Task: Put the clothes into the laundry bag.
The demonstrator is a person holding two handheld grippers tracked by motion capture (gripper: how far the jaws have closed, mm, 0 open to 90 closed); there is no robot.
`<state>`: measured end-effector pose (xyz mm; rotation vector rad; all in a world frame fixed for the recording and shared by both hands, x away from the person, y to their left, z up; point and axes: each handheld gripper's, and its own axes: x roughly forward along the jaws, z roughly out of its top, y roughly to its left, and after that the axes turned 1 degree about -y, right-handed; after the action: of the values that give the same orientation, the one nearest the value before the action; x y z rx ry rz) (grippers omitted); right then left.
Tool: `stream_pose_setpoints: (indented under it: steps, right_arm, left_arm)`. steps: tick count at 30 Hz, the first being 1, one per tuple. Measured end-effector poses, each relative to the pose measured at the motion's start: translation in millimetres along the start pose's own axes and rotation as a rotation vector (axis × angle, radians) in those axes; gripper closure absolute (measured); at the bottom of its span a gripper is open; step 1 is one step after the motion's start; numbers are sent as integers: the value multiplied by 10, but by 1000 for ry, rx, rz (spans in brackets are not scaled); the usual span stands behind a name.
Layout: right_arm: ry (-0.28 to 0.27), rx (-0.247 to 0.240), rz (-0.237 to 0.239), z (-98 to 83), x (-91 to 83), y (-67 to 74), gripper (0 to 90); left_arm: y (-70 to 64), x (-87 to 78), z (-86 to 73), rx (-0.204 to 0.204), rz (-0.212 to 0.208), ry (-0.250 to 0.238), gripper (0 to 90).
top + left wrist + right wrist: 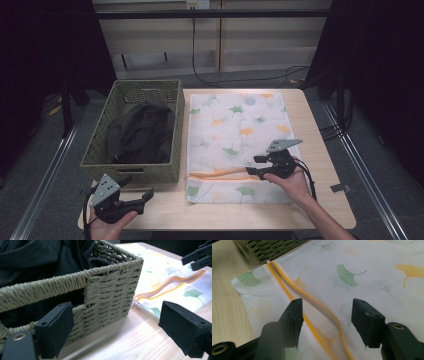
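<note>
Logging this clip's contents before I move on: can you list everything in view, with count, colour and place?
Table: one, light wood, centre of the high view.
Wicker basket: one, olive green, on the table's left part.
Dark garment: one bundle, black, inside the basket.
Laundry bag: one, white with green and orange leaf print, lying flat right of the basket.
Zipper: one, orange, across the bag's near end, partly open.
Cables: a few, black, on the floor beyond the table.
Left gripper: one, black, jaws open, at the table's near left edge facing the basket.
Right gripper: one, black, jaws open, over the bag at the zipper.
Hands: two, one holding each gripper.
</note>
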<state>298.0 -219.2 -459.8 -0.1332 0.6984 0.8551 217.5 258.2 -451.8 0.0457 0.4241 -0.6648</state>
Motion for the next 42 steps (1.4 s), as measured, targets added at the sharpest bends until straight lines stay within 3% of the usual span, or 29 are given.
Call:
stream_pose_setpoints:
  steps: [4,8,10,15,21,24,25,30,37,42]
  right_arm:
    - [72,-37,14,95,156,-6,514]
    - [107,-19,26,119,298,-87,512]
    - [133,-23,17,123,421,-115,459]
    - [156,-48,-7,76,485,-101,339]
    - [218,-86,-38,17,559,-104,300]
    - [217,-94,-31,11,576,-105,297]
    - [226,-112,-48,21,579,-99,339]
    - [257,-90,-95,68,586,-83,428]
    - [225,-48,-135,56,555,-150,661]
    - [206,-18,-147,46,545,-193,769]
  left_arm:
    - [16,23,4,-15,-1,-9,120]
    - [17,26,6,-3,-13,2,121]
    - [8,17,9,7,-11,1,121]
    - [11,16,2,9,-17,4,121]
    - [8,24,10,17,-15,10,127]
    - [8,34,9,19,-22,9,127]
    - [8,31,8,18,-14,10,127]
    - [19,20,2,19,-14,13,126]
    - [38,21,1,14,-12,13,127]
    - [41,23,0,12,-9,15,126]
